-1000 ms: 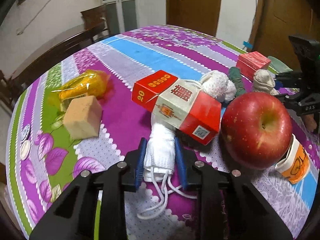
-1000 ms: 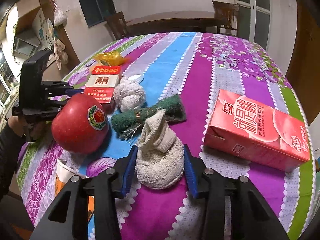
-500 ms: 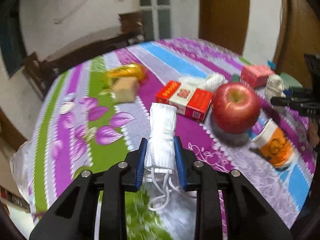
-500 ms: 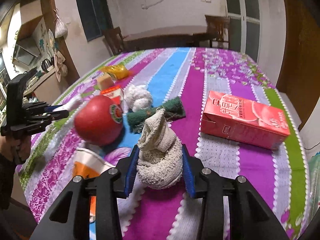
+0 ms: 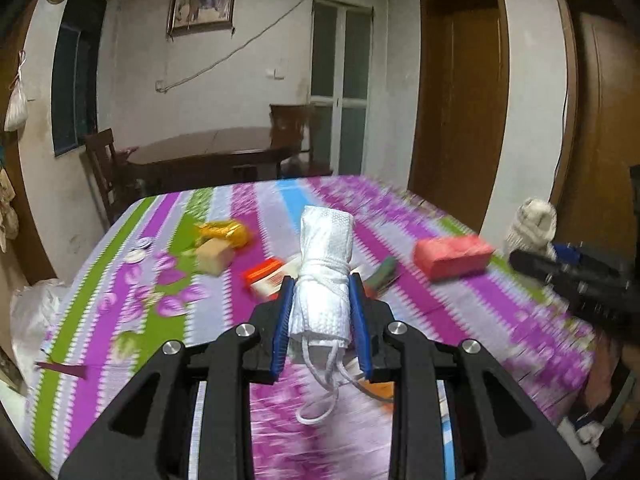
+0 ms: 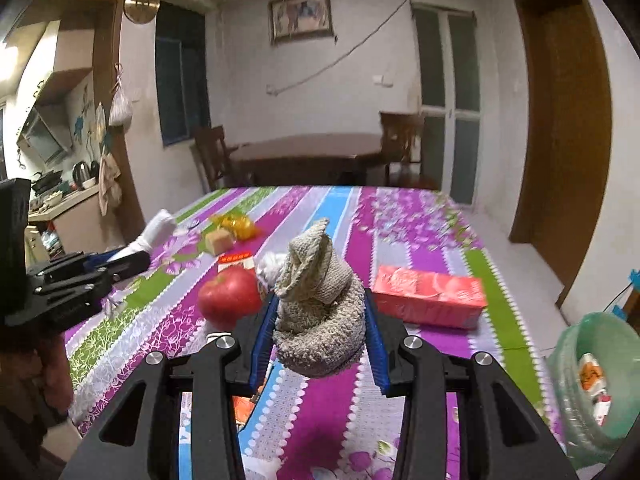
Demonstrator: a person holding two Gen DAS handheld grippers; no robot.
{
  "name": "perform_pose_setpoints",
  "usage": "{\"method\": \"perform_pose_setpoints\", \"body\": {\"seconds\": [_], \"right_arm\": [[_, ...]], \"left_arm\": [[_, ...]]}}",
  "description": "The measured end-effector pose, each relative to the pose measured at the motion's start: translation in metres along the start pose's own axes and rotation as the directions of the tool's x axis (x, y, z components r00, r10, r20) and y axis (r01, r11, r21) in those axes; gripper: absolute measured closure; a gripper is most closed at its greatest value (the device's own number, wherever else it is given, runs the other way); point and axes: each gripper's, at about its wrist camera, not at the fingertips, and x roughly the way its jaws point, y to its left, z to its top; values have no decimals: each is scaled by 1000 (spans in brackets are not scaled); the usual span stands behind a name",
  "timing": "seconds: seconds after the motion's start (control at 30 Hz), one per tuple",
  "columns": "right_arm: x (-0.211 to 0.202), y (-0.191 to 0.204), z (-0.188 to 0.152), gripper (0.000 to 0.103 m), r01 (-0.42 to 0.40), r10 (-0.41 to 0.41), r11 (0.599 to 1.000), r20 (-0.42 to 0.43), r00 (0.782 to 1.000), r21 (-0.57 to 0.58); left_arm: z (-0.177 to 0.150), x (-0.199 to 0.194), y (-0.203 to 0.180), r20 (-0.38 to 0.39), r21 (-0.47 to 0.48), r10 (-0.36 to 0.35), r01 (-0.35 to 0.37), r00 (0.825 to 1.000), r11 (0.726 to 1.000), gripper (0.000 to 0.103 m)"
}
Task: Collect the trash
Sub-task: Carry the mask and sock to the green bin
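My left gripper (image 5: 320,308) is shut on a rolled white face mask (image 5: 325,264), held above the striped tablecloth (image 5: 168,320) with its ear loops dangling. My right gripper (image 6: 318,324) is shut on a bunched beige knitted rag (image 6: 318,308), also lifted off the table. Each gripper shows in the other's view: the right one (image 5: 560,264) at the right edge with the rag (image 5: 534,224), the left one (image 6: 116,262) at the left edge with the mask (image 6: 154,230). A green trash bin (image 6: 600,380) holding wrappers stands beside the table at lower right.
On the table lie a red apple (image 6: 228,296), a pink drink carton (image 6: 430,298), a red and white box (image 5: 268,276), a tan block (image 5: 214,254), a yellow wrapper (image 5: 224,230) and an orange paper cup (image 6: 244,404). A white plastic bag (image 5: 32,312) hangs at the table's left edge.
Both grippers rose and drew back from the table with the mask and the rag still held. The views now tilt up and show the room's far wall.
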Motion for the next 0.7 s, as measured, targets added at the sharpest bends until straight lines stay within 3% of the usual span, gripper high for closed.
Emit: {"method": "perform_pose_setpoints", "body": {"seconds": [0.3,0.7], "right_arm": [[-59,-32,3,61,89,-91,996,64,994,32],[-125,-112,0,61,217,-225,972,91,970,90]], "left_arm": [[13,-1,-90,69,40,-102,99,992,994,77],[27,18,-165,77,78,-211,205,974,976,77]]}}
